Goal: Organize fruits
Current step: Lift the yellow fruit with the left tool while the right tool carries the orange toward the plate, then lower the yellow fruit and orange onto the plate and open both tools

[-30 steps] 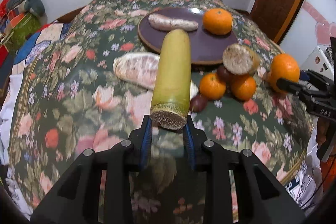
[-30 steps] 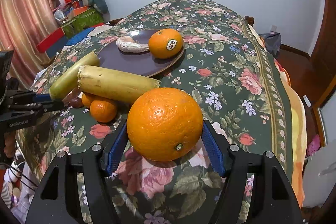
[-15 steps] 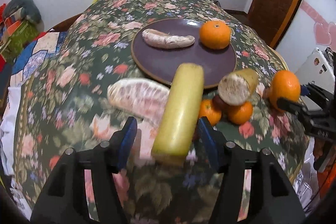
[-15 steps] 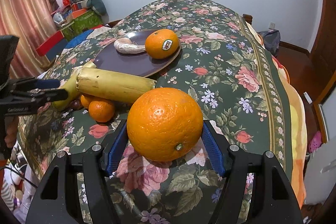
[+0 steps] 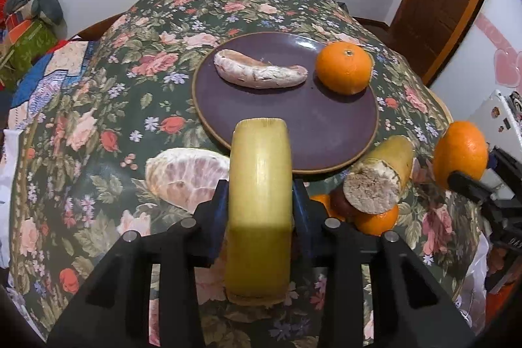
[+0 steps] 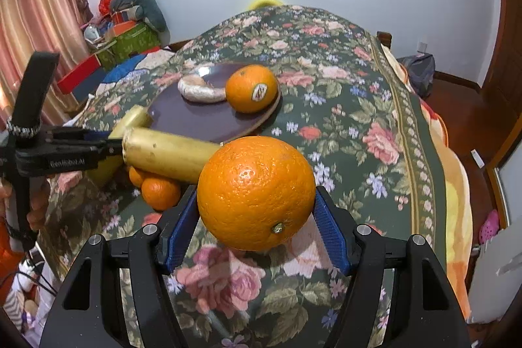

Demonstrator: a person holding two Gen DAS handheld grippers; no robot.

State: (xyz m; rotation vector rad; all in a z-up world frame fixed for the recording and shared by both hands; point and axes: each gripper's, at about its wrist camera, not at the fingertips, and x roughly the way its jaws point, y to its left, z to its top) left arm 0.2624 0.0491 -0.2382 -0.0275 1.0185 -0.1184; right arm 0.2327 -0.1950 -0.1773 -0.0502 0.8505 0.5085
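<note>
My left gripper point(image 5: 259, 201) is shut on a yellow-green sugarcane piece point(image 5: 259, 201) whose far end reaches the near rim of the dark purple plate point(image 5: 326, 126). The plate holds a peeled pomelo segment point(image 5: 259, 74) and an orange point(image 5: 344, 67). My right gripper point(image 6: 256, 217) is shut on a big orange point(image 6: 256, 196), also showing in the left wrist view point(image 5: 461, 152), held right of the plate. A second sugarcane piece point(image 6: 169, 154) lies on small mandarins point(image 6: 160, 191) beside the plate.
A large peeled pomelo chunk point(image 5: 187, 173) lies on the floral tablecloth point(image 5: 98, 119) left of the held cane. Dark round fruit point(image 5: 341, 204) sits among the mandarins. Boxes and clutter point(image 6: 130, 35) stand beyond the table's far left.
My left gripper opened, moved forward along the sugarcane piece and shut on it nearer its middle. The right gripper kept hold of the big orange, roughly in place.
</note>
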